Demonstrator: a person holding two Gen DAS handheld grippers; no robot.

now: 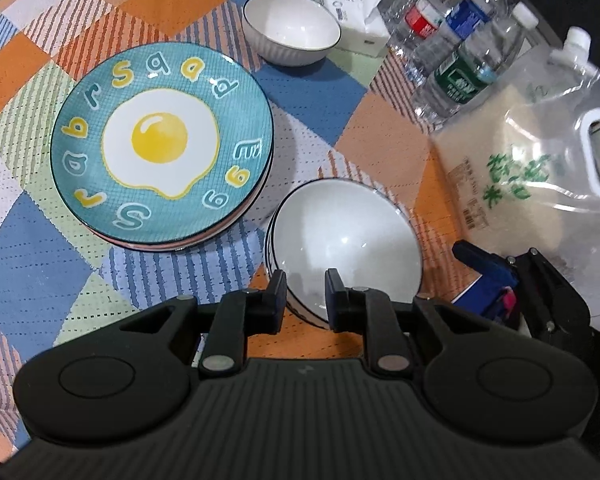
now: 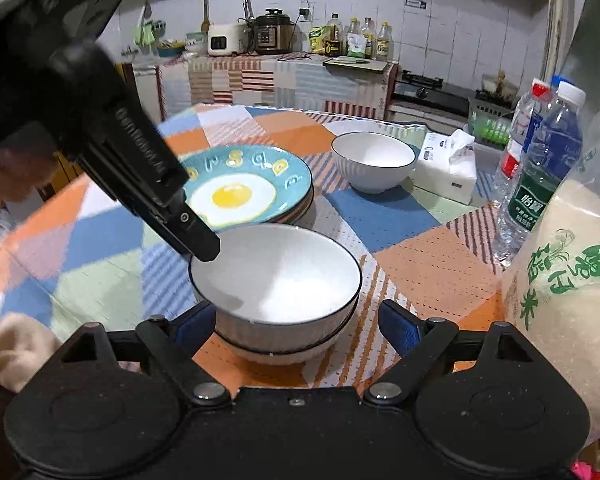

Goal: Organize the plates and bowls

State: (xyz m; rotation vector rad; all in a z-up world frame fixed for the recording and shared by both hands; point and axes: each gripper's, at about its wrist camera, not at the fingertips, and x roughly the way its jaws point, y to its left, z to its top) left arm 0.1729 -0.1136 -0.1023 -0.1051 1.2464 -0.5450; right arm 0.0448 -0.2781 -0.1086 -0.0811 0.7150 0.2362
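Observation:
A stack of white bowls with dark rims (image 1: 344, 236) (image 2: 276, 280) sits on the checkered tablecloth. My left gripper (image 1: 305, 300) straddles the near rim of the top bowl, one finger inside and one outside, jaws slightly apart; it also shows from the side in the right wrist view (image 2: 204, 246). My right gripper (image 2: 296, 320) is open wide on either side of the bowl stack, not touching it. A stack of plates topped by a teal fried-egg plate (image 1: 162, 140) (image 2: 248, 188) lies to the left. A single white bowl (image 1: 290, 28) (image 2: 374, 160) stands farther back.
A large bag of rice (image 1: 540, 168) (image 2: 568, 272) stands close on the right. Water bottles (image 1: 456, 40) (image 2: 540, 168) and a tissue pack (image 1: 356, 8) (image 2: 446, 168) line the far right edge. A kitchen counter with appliances (image 2: 260, 36) lies beyond the table.

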